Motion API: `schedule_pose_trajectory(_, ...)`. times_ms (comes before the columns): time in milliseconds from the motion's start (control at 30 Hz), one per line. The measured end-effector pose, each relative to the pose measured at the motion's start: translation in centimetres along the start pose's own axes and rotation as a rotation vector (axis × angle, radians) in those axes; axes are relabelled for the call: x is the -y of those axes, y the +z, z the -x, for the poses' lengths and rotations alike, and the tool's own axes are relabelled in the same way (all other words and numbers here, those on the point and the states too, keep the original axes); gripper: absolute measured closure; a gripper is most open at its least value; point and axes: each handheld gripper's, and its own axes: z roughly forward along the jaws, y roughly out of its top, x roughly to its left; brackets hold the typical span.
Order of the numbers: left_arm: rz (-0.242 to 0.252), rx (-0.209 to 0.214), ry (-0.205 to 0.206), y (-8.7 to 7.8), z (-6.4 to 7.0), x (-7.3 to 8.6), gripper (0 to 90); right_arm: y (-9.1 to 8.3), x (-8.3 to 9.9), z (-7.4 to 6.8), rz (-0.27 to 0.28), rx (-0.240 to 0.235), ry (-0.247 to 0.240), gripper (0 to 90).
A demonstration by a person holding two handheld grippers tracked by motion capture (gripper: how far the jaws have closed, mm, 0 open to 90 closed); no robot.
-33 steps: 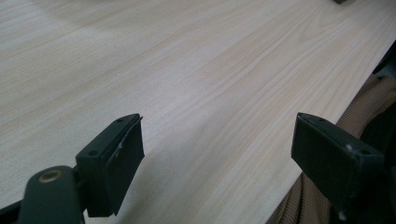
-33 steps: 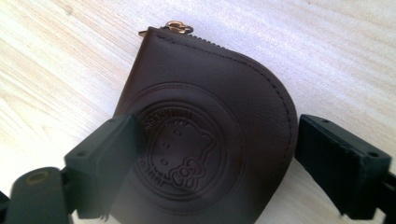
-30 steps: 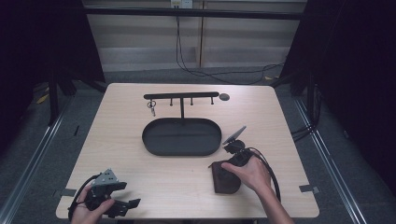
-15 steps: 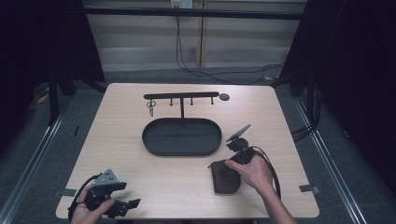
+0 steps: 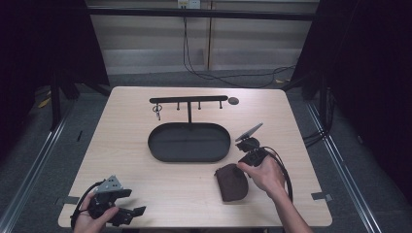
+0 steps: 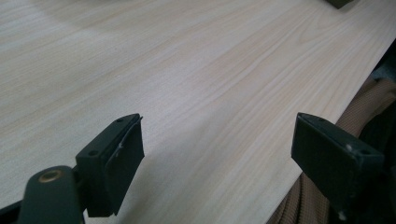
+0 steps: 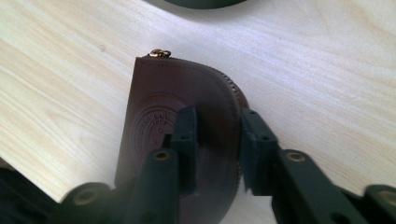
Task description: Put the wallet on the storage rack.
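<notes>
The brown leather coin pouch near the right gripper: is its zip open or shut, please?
Shut: the coin pouch lies flat, its zip teeth meeting along the curved edge.

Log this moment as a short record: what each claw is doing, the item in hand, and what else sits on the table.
right claw: shut on the curved edge of the brown leather pouch
pouch: flat on the table, zipper closed, embossed round stamp facing up
left claw: open, holds nothing, at the table's near edge
oval tray: black, mid-table
hook rack: stands behind the tray, keys hanging at its left end
</notes>
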Motion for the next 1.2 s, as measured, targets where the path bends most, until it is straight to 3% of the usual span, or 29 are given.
schedule_pose_trajectory(267, 0.021, 0.019, 0.007, -0.3, -0.1, 0.0, 16.8, -0.8, -0.7, -1.2, 0.009, -0.024, -0.037, 80.0)
schedule_pose_trajectory(933, 0.034, 0.007, 0.003, -0.5, 0.0, 0.0, 16.6, -2.4, -2.1, -2.4, -0.008, 0.006, -0.056, 84.2)
schedule_pose_trajectory(1200, 0.028, 0.003, 0.003, -0.4, 0.0, -0.1, 16.6, -4.3, -3.0, -2.6, -0.038, 0.042, -0.063, 84.0)
